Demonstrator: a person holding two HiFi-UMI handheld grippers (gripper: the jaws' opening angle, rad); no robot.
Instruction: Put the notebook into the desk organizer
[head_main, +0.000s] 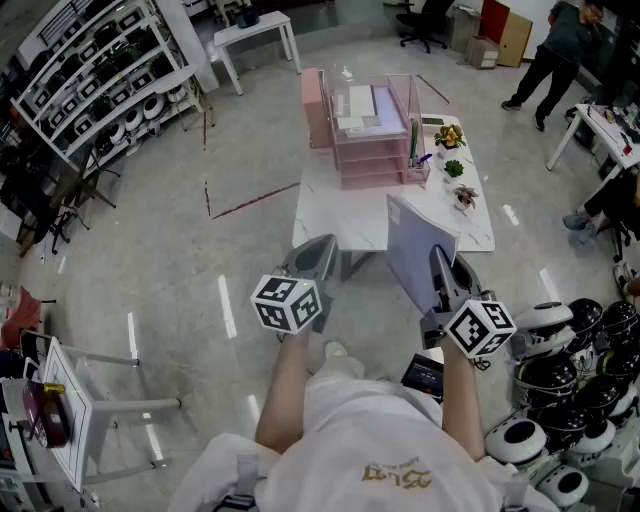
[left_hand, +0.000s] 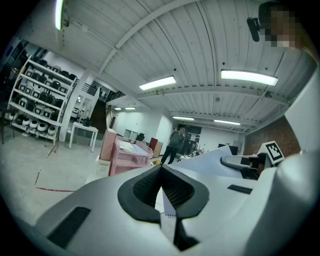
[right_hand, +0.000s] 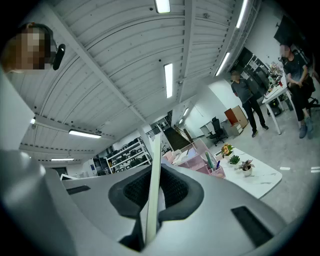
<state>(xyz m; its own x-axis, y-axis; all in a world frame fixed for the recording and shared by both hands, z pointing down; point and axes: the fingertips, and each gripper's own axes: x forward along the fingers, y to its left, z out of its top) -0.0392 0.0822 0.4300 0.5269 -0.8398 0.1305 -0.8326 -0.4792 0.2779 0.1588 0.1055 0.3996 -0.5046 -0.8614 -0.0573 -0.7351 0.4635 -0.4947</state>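
The right gripper (head_main: 441, 268) is carrying the notebook (head_main: 418, 250) upright on its edge, just short of the white table (head_main: 340, 228). I'd say it is calling for a steady, level carry forward, steering clear of the pen cup (head_main: 418, 168) and lining up with a free slot of the pink desk organizer (head_main: 368, 135) at the table's far end. Its jaws are pinching the thin notebook, nearly together. The left gripper (head_main: 316, 256) is hanging beside it, closed and empty.

The person wears a white short-sleeved shirt (head_main: 385, 445), gold-printed. The grey left gripper (head_main: 318, 248) and right gripper (head_main: 446, 266) have black ribbed pads (left_hand: 146, 188) and black-and-white marker cubes (head_main: 287, 303).
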